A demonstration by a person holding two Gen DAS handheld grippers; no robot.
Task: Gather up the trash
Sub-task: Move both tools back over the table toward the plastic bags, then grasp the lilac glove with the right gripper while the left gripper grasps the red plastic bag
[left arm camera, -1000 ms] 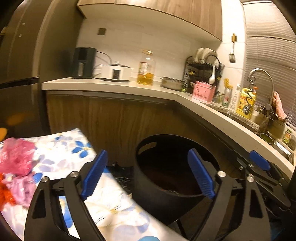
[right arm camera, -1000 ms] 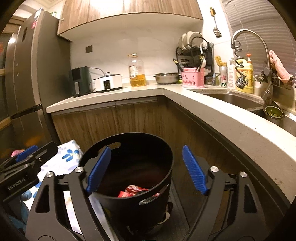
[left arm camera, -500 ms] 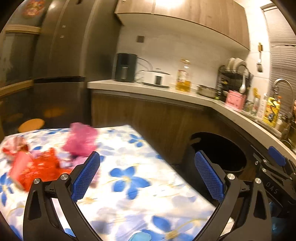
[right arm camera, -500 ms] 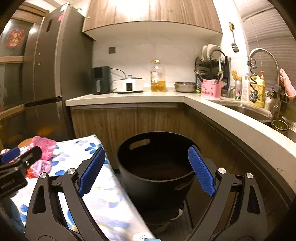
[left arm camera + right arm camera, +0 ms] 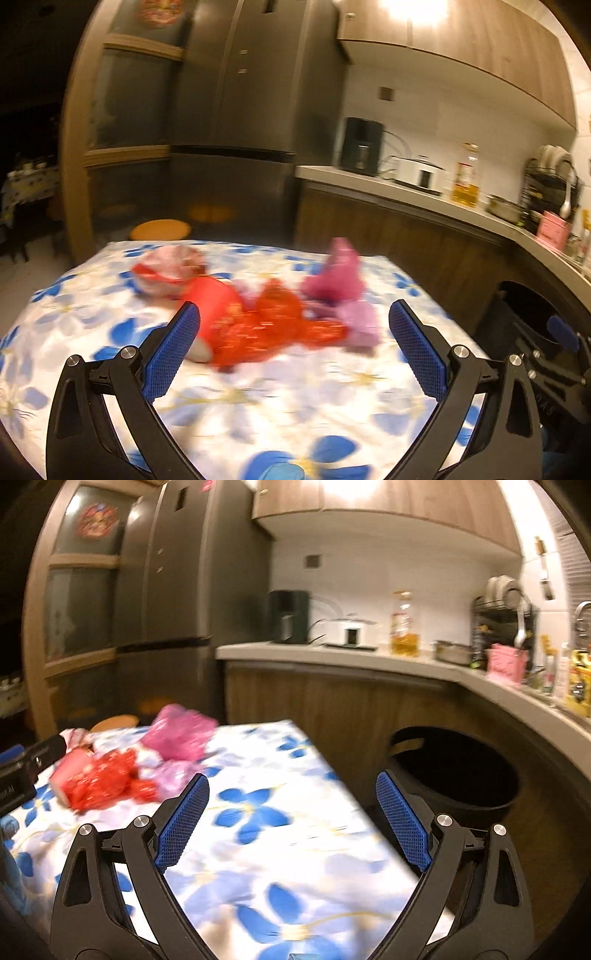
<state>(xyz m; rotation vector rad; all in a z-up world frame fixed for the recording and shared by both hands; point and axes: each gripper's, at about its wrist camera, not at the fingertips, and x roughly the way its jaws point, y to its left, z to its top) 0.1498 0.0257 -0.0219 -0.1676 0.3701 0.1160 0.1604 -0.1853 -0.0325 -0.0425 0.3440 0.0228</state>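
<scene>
left wrist view: one left gripper, jaws wide, empty; ahead, one red wrapper, two pink bags, blurred. one right gripper, wide, empty; one black bin ahead-right.

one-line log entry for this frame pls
left hand-held gripper: open, empty | right hand-held gripper: open, empty | red wrapper, pink bag: on table | black bin: beside table

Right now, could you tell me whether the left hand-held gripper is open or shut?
Open: the left hand-held gripper has its blue pads spread wide with nothing between them, above the floral tablecloth.
</scene>
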